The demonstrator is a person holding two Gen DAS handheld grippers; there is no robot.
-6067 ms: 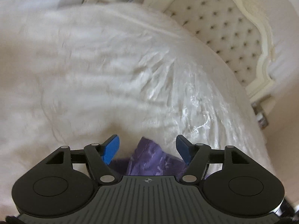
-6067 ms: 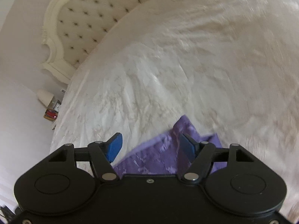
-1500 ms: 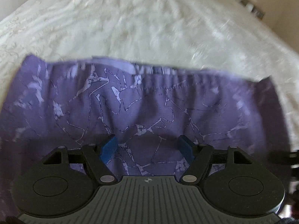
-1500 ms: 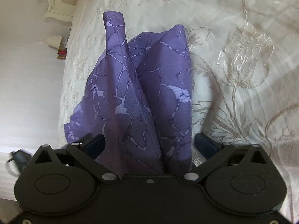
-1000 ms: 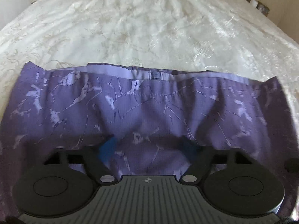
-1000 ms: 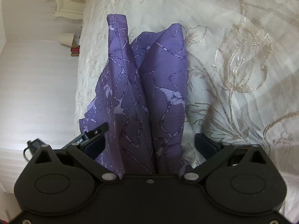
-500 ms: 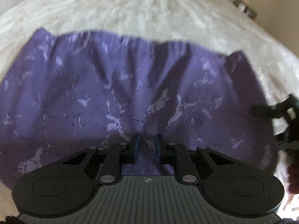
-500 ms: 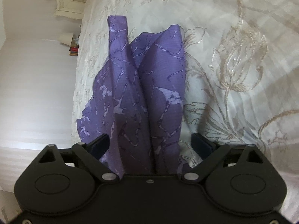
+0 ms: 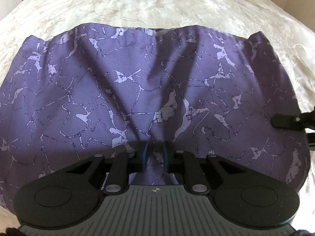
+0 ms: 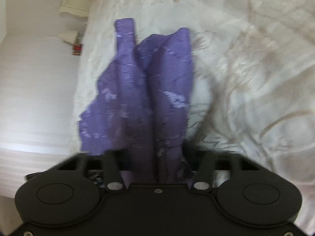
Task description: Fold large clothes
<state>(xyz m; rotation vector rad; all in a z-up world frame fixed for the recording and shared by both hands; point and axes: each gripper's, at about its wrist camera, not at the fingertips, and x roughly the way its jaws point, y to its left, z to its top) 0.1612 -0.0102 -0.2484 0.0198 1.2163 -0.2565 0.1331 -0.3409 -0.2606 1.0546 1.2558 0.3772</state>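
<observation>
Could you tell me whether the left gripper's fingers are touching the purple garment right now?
Touching. The left wrist view shows the left gripper with its blue fingers pinching a ridge of the purple garment, the cloth bunched between them.

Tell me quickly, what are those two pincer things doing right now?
Left gripper: shut on a pinch of the purple garment.
Right gripper: jaws closing, purple garment between them; too blurred to tell if gripped.

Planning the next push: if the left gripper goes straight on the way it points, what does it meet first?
Probably nothing new: the left gripper already pinches a ridge of the purple patterned garment, so pushing on would likely press the cloth into the white bedspread.
</observation>
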